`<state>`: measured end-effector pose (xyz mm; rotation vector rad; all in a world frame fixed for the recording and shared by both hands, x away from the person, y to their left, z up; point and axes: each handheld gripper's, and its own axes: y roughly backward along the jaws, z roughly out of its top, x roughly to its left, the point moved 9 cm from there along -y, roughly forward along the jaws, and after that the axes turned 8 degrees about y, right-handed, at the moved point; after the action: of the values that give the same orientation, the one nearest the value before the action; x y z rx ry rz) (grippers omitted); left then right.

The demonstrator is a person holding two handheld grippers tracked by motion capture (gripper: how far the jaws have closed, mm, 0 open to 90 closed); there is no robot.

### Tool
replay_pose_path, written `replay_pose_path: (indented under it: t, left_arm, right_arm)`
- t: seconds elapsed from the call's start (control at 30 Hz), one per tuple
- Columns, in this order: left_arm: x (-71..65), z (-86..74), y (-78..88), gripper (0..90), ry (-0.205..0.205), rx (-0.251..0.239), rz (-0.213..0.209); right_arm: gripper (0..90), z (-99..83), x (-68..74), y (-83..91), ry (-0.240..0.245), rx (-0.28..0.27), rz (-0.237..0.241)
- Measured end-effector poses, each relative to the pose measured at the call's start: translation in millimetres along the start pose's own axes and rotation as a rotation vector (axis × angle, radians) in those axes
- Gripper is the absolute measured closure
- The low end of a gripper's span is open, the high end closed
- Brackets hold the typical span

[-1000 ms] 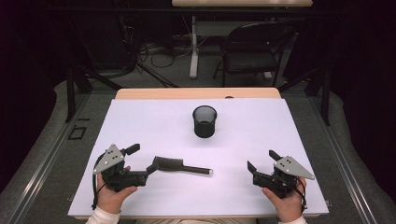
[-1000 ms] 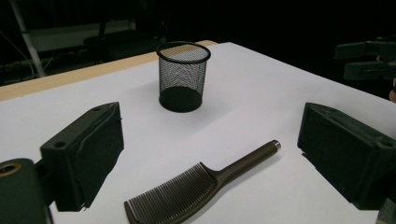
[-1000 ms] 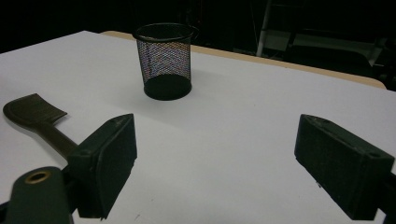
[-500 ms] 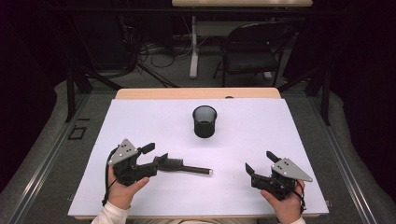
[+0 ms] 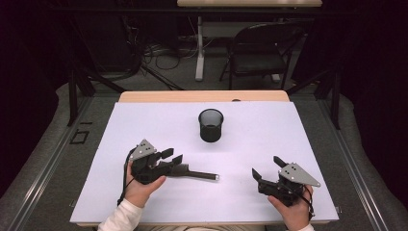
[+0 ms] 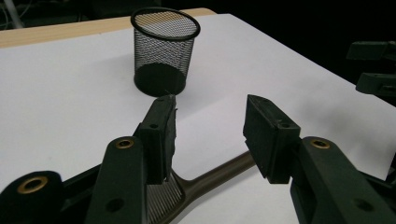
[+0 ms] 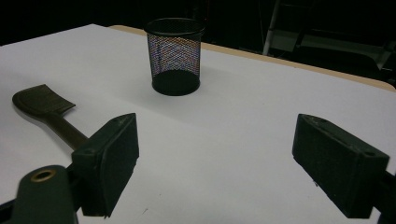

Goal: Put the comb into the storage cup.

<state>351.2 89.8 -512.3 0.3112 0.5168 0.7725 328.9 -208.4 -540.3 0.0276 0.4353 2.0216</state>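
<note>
Left gripper (image 5: 172, 158): jaws have just been closing, now half-open astride the comb's neck, pads not pressing; it has slid rightward over the comb since a second ago.
Right gripper (image 5: 267, 167): jaws open, nothing between them, place unchanged.
Comb (image 6: 205, 179): flat on the white table (image 5: 269, 130), unmoved, handle pointing right.
Mesh cup (image 5: 210, 125): upright, well beyond both grippers.

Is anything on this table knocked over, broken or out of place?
Nothing stands out. The mesh cup stands upright and empty on the white table. The dark spatula lies flat, intact, with the left gripper closing around its neck. The right gripper rests open, holding nothing.
</note>
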Motion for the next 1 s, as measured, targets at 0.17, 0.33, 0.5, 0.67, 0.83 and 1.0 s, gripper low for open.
replay_pose_path:
  t: [0.17, 0.33, 0.5, 0.67, 0.83, 1.0]
  left_arm:
    - [-5.3, -2.7, -13.3, 59.4, -0.001, 0.036, -0.013]
    - [-9.2, -4.2, -24.8, 63.0, 0.038, 0.059, -0.028]
    - [-13.1, -7.5, -35.4, 67.7, 0.033, 0.086, -0.032]
    - [-14.6, -12.0, -46.6, 75.7, 0.032, 0.119, -0.018]
    - [-14.2, -18.0, -56.8, 82.7, 0.031, 0.157, -0.014]
    - [-11.8, -22.2, -64.2, 89.6, 0.055, 0.176, 0.006]
  right_arm:
    - [14.6, -0.9, -0.7, -0.8, -0.004, 0.001, -0.003]
    - [14.7, -1.9, -0.1, -1.8, 0.0, 0.01, 0.0]
    - [14.8, -2.5, 0.4, -3.1, -0.001, 0.011, 0.004]
    - [14.8, -2.9, 0.1, -3.2, 0.0, 0.014, 0.002]
    - [14.9, -4.2, -1.2, -4.0, -0.002, 0.019, -0.003]
    - [15.1, -5.0, -1.4, -4.4, -0.006, 0.024, -0.002]
